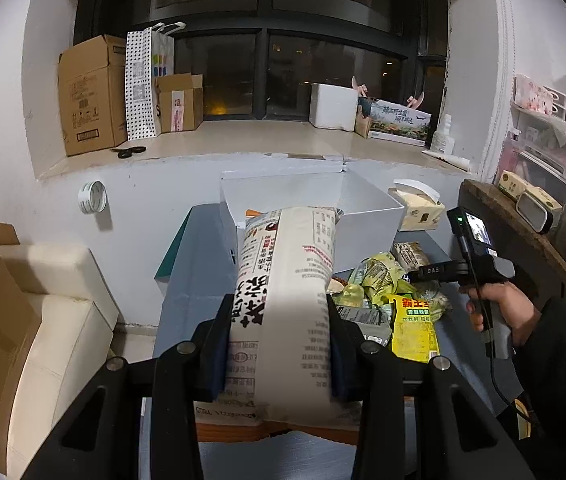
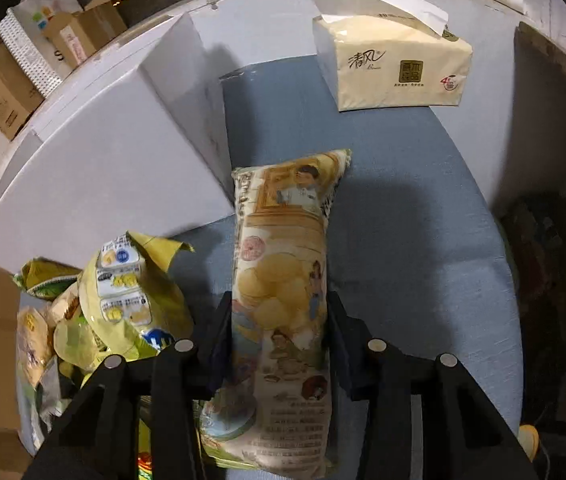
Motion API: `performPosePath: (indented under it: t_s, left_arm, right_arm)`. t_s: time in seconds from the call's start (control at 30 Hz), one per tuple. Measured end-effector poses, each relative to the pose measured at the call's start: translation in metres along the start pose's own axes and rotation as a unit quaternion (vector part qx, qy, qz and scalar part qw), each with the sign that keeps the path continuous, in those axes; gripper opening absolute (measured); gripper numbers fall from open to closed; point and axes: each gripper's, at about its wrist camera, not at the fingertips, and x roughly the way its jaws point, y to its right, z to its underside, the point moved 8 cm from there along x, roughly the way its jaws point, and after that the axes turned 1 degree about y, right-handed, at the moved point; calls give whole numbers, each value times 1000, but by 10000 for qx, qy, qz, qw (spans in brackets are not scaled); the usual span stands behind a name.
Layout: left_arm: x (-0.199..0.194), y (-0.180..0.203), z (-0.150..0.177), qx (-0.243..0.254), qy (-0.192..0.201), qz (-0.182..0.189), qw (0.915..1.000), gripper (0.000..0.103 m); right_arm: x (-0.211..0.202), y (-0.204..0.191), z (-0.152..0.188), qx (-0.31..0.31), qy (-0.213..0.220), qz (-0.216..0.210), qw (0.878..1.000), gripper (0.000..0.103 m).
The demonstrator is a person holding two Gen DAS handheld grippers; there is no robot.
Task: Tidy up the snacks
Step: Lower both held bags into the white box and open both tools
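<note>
My left gripper (image 1: 281, 320) is shut on a long cream snack bag with black and red print (image 1: 291, 280), held above the table, its far end reaching over the near wall of the open white box (image 1: 367, 216). My right gripper (image 2: 279, 320) is shut on a puffy yellow snack bag with cartoon pictures (image 2: 283, 264), held over the blue tablecloth (image 2: 403, 240) just right of the white box (image 2: 115, 168). A pile of yellow-green snack packets (image 1: 387, 292) lies on the table; it also shows at the lower left of the right wrist view (image 2: 119, 304).
A tissue pack (image 2: 395, 64) lies at the far end of the table. The right hand-held gripper with its camera (image 1: 479, 256) shows at the right. Cardboard boxes (image 1: 91, 96) and a dotted paper bag (image 1: 143, 84) stand on the windowsill. A cream sofa (image 1: 55, 320) is on the left.
</note>
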Motion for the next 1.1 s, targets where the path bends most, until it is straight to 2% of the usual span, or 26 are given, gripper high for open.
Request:
performPosePath:
  t_s: [0.1,0.23,0.37,0.5,0.6,0.73,0.87,1.0,1.03,1.07,1.1]
  left_arm:
    - [-2,-2,-1,-52,41,-5,10000,44]
    - [1,-4,-7,-204,66,84,9997,44]
    - [9,-3,-23,-253,139,140,9995,44]
    - [34,1,-50,-306,150,149,9993,44]
    - [64,3,-78,-343,49,122,9993,44]
    - [110,7,-120,-190,64,-20,9998,44]
    - [169,6,-152,-251,-144,-9,9996,44]
    - [216,-5,-163,-340,-421,-194,9983,46]
    - [223,-7,-164,-362,-444,-139,9983,49]
    - [231,-9,-165,-362,-463,-122,9982,54]
    - [236,-13,-164,-382,-508,-144,9979,74]
  right_arm:
    - [-17,1,5,-51,108,23,9999,45]
    - [-61,6,-6,-101,725,110,9973,45]
    - [-118,-12,-21,-145,1147,-407,9925,45]
    - [-142,-53,-42,-440,1285,-921,9864,45]
    - [-142,-86,-61,-602,1264,-1063,9844,45]
    - [-122,-124,-107,-861,1205,-1070,9832,45]
    - [-93,-138,-147,-936,1077,-893,9857,45]
    - [-67,-146,-174,-992,966,-704,9879,46]
    - [-61,-146,-180,-961,969,-616,9887,50]
    - [-58,-145,-182,-933,978,-584,9891,70]
    - [-54,-146,-186,-906,1013,-597,9889,85]
